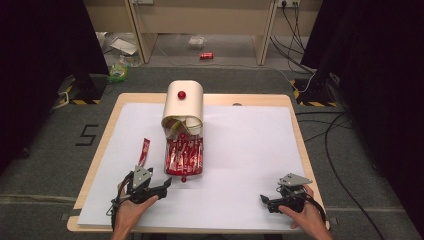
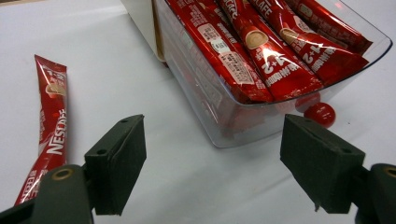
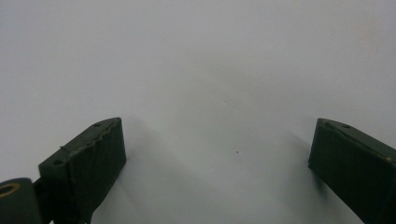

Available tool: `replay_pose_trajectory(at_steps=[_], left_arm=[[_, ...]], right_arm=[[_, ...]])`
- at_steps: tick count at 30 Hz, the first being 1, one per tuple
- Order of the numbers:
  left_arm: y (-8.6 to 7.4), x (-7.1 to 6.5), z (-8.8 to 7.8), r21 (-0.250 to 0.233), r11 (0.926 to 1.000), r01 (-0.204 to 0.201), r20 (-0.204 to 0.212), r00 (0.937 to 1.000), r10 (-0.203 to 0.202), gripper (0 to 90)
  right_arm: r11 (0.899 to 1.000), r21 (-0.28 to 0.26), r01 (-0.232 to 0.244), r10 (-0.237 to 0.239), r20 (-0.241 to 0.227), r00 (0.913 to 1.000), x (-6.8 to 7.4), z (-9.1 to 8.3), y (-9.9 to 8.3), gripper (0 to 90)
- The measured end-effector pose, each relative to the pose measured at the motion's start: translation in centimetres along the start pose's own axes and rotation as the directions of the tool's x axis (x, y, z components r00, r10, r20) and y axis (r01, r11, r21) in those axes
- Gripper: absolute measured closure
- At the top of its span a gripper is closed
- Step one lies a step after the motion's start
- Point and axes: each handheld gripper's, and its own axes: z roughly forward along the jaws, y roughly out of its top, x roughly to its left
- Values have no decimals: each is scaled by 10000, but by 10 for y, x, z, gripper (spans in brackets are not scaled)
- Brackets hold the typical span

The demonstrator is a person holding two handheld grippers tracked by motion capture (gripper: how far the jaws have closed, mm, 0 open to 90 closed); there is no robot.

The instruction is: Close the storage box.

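Note:
A cream box (image 1: 184, 104) with a red knob (image 1: 181, 94) stands at the table's middle back. Its clear drawer (image 1: 171, 159) is pulled out toward me and holds several red coffee sachets (image 1: 185, 155). The drawer (image 2: 205, 107) has a small red knob (image 2: 320, 113) on its front. One loose red sachet (image 1: 145, 151) lies flat on the white sheet, left of the drawer (image 2: 51, 135). My left gripper (image 1: 166, 186) is open, just short of the drawer's front corner (image 2: 212, 142). My right gripper (image 1: 265, 201) rests open at the front right, over bare sheet (image 3: 217, 140).
A white sheet (image 1: 240, 150) covers most of the wooden table (image 1: 100, 150). Beyond the table, the floor holds cables (image 1: 340, 145), a red can (image 1: 206, 56), litter and a wooden bench (image 1: 200, 20).

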Motion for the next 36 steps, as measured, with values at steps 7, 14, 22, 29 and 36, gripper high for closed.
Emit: replay_pose_trajectory(at_steps=[7,14,22,29,36], left_arm=[[1,1,3,28,10000,50,10,10000,-50,200],[3,1,5,-6,9998,185,105,9998,-185,193],[9,1,8,-235,9991,357,165,9992,-353,192],[13,2,10,-365,9980,520,174,9985,-514,192],[15,4,14,-358,9974,630,243,9978,-621,187]], right_arm=[[10000,8,-15,15,2,10000,0,0,0,44],[10000,12,-25,25,1,10000,0,0,0,44],[10000,6,-13,13,4,10000,0,0,0,44],[10000,10,-15,15,3,10000,0,0,0,44],[10000,13,-34,34,-5,10000,0,0,0,44]])
